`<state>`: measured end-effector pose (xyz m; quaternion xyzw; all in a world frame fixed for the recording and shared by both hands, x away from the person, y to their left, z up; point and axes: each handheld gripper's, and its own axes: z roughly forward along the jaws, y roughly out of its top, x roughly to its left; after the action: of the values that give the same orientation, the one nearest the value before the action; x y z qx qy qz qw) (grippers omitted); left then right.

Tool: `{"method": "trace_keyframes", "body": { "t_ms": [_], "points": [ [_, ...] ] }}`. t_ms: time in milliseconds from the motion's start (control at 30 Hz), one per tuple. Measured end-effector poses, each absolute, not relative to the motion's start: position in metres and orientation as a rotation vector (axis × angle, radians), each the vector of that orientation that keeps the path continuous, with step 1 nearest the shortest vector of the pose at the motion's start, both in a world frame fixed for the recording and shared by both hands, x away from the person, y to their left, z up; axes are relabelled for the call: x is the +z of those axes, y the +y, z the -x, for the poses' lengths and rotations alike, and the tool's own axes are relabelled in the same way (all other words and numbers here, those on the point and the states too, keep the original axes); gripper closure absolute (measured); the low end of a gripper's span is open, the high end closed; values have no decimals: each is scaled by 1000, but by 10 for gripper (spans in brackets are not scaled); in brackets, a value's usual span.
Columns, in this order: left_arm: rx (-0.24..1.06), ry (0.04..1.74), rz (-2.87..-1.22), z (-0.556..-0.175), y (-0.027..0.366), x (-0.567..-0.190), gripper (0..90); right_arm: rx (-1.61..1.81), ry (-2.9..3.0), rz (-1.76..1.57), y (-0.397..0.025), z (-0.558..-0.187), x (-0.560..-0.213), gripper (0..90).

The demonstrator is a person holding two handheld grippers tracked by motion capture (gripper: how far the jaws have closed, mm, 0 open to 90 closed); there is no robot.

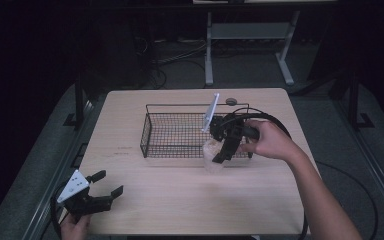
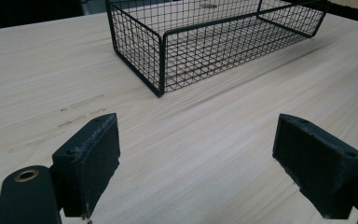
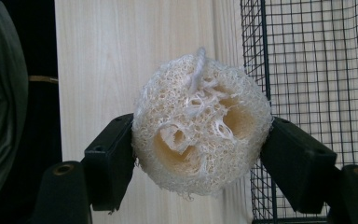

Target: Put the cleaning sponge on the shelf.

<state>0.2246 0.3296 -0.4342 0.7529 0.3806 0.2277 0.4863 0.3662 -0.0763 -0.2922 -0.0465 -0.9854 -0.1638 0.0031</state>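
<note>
A pale loofah sponge (image 3: 200,126) with a white string loop sits squeezed between the two black jaws of my right gripper (image 3: 198,144). In the high view that right gripper (image 1: 220,152) holds the loofah (image 1: 211,150) over the front right rim of a black wire basket (image 1: 152,132). The basket wall (image 3: 317,70) stands just right of the loofah in the right gripper view. My left gripper (image 1: 105,184) rests open at the table's front left corner, nothing between its pads (image 2: 95,154). The basket (image 2: 168,56) lies ahead of it.
The light wooden table (image 1: 180,195) has open surface in front of the basket. A small round dark object (image 1: 231,101) lies at the far edge behind the basket. The right gripper's cable (image 1: 267,117) arcs over the table's right side. A grey desk frame (image 1: 250,40) stands beyond.
</note>
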Motion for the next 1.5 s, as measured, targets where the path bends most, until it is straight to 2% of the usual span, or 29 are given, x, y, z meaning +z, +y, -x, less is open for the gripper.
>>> {"method": "trace_keyframes", "body": {
  "t_ms": [1500],
  "points": [
    [546,918,-1830,-226,329,-434,141,-501,-3085,196,-54,-416,-273,278]
  ]
}}
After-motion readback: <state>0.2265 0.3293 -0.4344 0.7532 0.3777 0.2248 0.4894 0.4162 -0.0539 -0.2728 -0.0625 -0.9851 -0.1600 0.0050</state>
